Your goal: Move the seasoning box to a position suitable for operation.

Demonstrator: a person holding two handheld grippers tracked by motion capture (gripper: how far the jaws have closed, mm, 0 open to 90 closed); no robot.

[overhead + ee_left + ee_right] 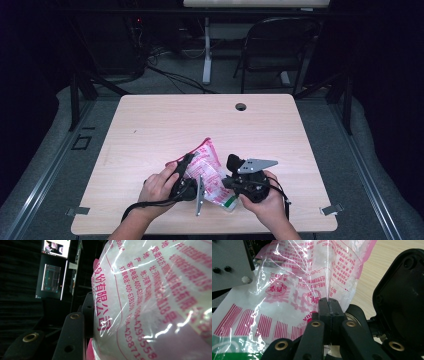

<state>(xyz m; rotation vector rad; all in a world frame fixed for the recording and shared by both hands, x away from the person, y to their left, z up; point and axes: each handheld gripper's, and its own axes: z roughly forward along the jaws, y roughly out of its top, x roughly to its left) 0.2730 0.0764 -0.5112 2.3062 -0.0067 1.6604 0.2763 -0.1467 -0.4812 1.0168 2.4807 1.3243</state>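
Pink-printed clear plastic bag (210,175) with white grains inside is held up just above the near part of the wooden table (150,130), between both grippers. The left gripper (184,172) has its jaws partly apart around the full body of the bag, pressing on it. The right gripper (329,305) has its jaws pressed together, pinching a thin fold of the film. Picking up looks done; what the person does with the bag is not yet decided, and it seems still sealed. Printing is Chinese in pink; digits "400-638" can be read, the rest is too creased
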